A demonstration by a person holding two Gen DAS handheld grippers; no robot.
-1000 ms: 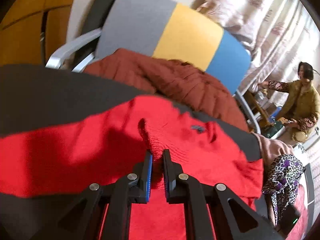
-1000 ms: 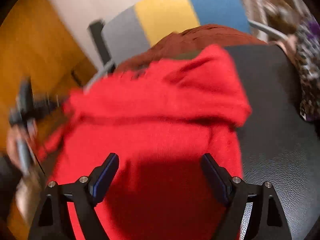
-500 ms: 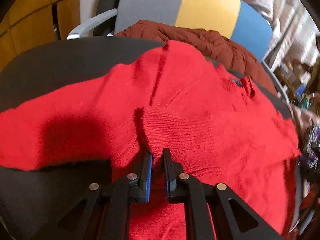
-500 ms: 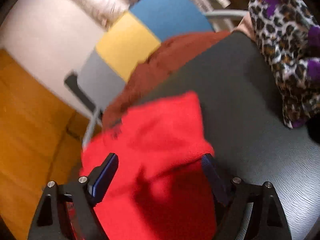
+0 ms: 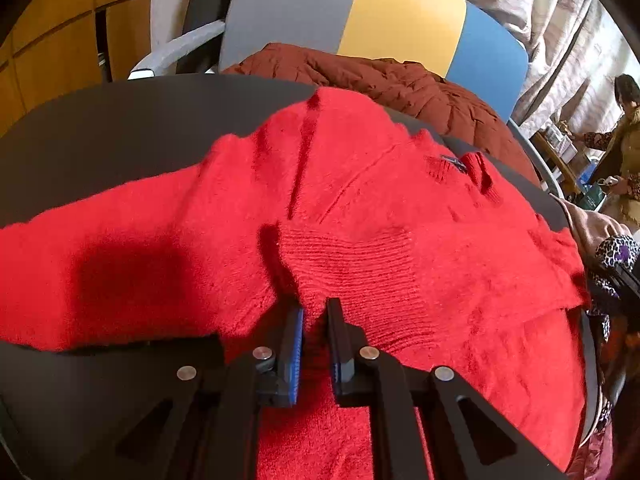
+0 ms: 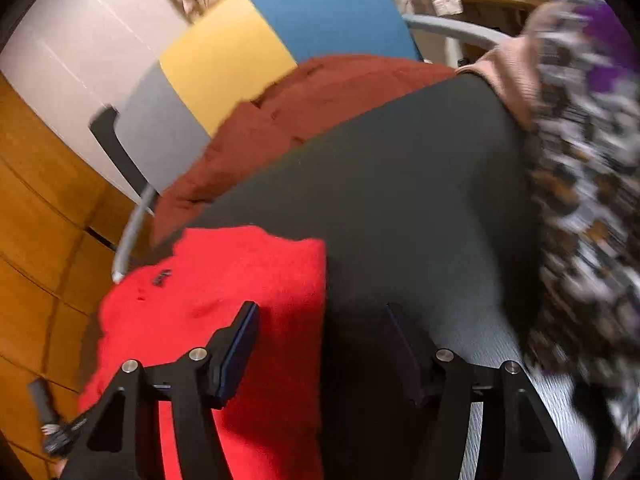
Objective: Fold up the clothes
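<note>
The red sweater lies spread over a dark round table, covering most of the near and right part of the top, with one sleeve trailing toward the left edge. It is only partly folded, by my judgement: a ribbed cuff or hem has been brought in over the body, but the left sleeve is still out flat, the cloth is rumpled, and no tidy stack shows. Other clothes wait: a rust-brown jacket heaped at the far edge against the chair, and a leopard-print garment at the right edge. So most of the job looks still to be done.

The left tongs are clenched on the ribbed fold, which is pinched between the two pads and rises from them onto the sweater's body.

The right tongs have just been closing but stand apart, grasping nothing. The sweater's right edge runs between them: one pad is over the red cloth, the other over bare table top beside it. Whether either pad touches the cloth I cannot tell.
</note>
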